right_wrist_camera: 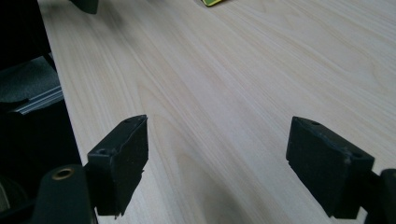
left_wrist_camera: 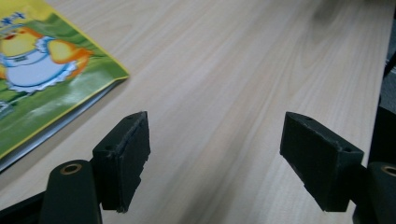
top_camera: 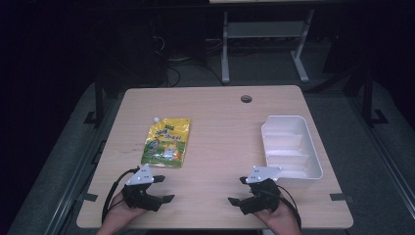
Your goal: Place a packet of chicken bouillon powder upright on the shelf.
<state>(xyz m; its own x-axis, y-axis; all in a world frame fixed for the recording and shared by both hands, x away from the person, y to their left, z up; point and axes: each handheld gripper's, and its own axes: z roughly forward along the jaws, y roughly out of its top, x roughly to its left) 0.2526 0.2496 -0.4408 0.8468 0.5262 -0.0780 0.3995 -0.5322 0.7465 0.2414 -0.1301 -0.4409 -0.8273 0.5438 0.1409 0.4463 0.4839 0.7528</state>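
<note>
pale wood-grain laminate covers the counter (top_camera: 220, 117), a smooth rectangle with fine straight streaks and a small round cable hole near its far edge. on its right half sits a white plastic tray (top_camera: 291, 147), glossy, oblong, with rounded corners and ridged steps along its floor. on the left half lies a flat yellow and green pouch (top_camera: 166, 142), shiny film with a white screw cap at its far corner; it carries a cartoon chick in a white apron, and the writing on it is too small to read. the pouch is well apart from the tray and just beyond the left gripper (top_camera: 164, 188), whose matte black, blocky jaws stand wide apart over bare wood with nothing between them. the right gripper (top_camera: 237, 191), near the tray's front corner, is likewise spread wide and holds nothing.
</note>
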